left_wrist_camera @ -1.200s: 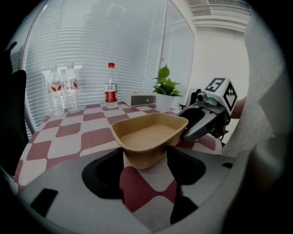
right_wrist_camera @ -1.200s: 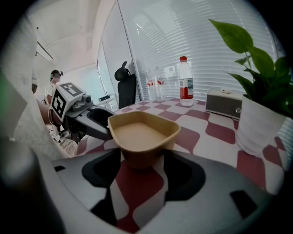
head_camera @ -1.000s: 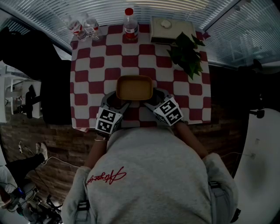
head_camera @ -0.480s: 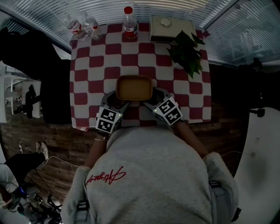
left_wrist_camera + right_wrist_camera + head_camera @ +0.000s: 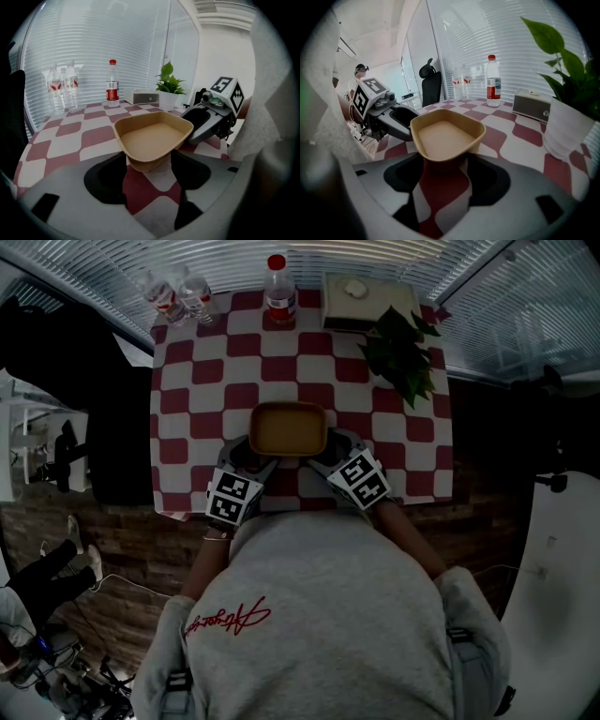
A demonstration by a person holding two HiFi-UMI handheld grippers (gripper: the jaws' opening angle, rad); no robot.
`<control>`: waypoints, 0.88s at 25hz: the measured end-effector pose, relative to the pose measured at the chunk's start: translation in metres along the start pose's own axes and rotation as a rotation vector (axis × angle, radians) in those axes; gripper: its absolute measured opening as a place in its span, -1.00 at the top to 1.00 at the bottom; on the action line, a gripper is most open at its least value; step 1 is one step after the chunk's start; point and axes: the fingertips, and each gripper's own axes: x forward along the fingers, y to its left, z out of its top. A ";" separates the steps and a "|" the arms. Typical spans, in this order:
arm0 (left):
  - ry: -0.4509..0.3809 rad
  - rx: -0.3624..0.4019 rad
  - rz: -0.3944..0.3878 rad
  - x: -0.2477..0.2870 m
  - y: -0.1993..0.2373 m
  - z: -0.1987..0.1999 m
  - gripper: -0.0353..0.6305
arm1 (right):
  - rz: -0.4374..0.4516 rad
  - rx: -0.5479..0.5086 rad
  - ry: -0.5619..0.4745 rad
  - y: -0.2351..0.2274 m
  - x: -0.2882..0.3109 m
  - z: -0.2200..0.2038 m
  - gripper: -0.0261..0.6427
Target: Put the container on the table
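Note:
A tan, empty, rounded-rectangular container (image 5: 288, 427) sits low over the near middle of the red-and-white checked table (image 5: 197, 381); I cannot tell whether its base touches the cloth. My left gripper (image 5: 255, 456) is at its near left corner and my right gripper (image 5: 322, 456) at its near right corner. In the left gripper view the container (image 5: 152, 136) fills the gap of the left gripper (image 5: 149, 165), shut on that corner. The right gripper view shows the container (image 5: 445, 136) the same way, with the right gripper (image 5: 444, 171) shut on its corner.
At the table's far edge stand a red-capped bottle (image 5: 278, 285), two water bottles (image 5: 176, 296) and a grey box (image 5: 366, 301). A potted plant (image 5: 403, 348) stands at the far right. A dark chair (image 5: 66, 362) is to the left of the table.

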 end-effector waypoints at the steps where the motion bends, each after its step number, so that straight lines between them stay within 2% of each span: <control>1: 0.000 -0.001 -0.001 0.000 0.000 0.000 -0.03 | 0.001 0.001 0.003 0.000 0.000 0.000 0.03; 22: -0.010 0.014 0.023 0.001 0.001 -0.001 -0.03 | -0.034 -0.025 0.026 0.001 0.003 -0.004 0.03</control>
